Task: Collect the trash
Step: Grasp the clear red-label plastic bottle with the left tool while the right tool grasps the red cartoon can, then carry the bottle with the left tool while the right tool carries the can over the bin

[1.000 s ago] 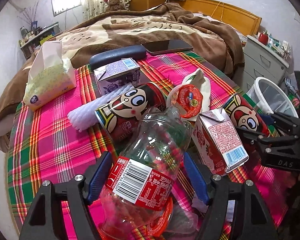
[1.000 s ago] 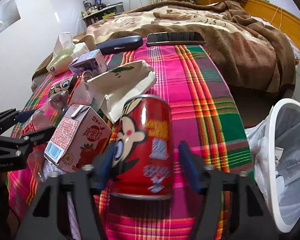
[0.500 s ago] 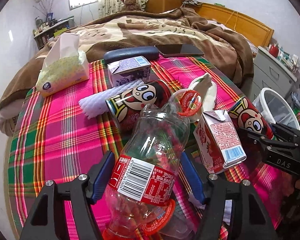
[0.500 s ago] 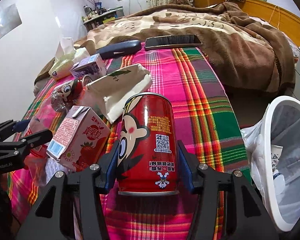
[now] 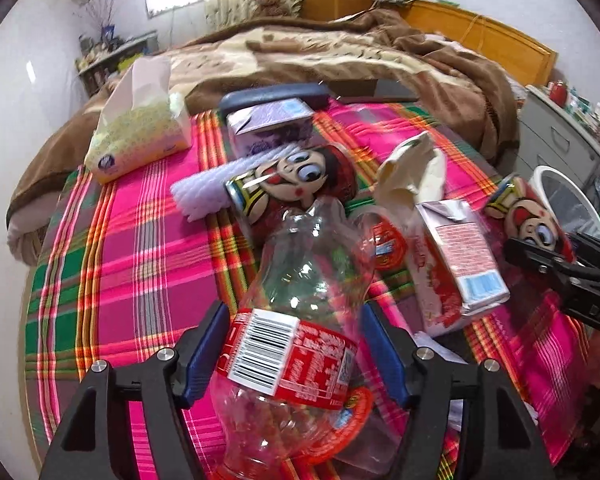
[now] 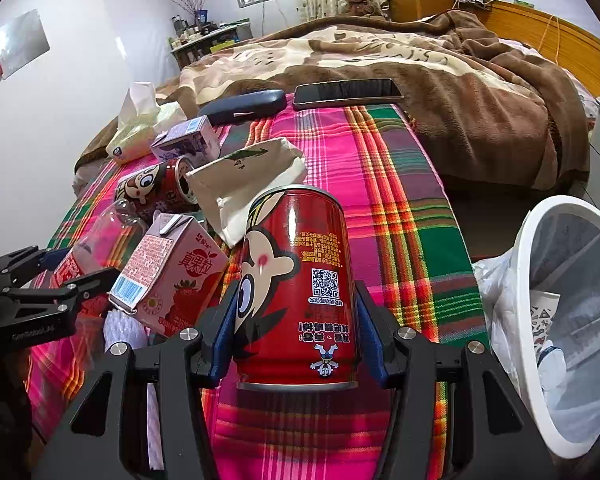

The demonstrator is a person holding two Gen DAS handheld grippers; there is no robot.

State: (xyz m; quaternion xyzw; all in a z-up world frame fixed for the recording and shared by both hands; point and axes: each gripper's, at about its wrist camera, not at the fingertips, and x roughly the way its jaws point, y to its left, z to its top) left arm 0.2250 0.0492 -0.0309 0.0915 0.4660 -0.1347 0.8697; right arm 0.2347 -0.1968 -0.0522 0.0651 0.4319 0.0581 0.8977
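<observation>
The left gripper (image 5: 294,344) has just been closing: a second ago its blue pads stood clear of the clear bottle (image 5: 296,320), and now they press on the red label. The right gripper (image 6: 296,336), apart from the red can (image 6: 296,280) then, now clamps it.

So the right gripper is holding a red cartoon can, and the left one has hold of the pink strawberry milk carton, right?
Not quite. The right gripper does hold the red cartoon can, but the left gripper is clamped on a clear plastic bottle, as the left wrist view shows. The pink strawberry milk carton lies free beside it.
</observation>
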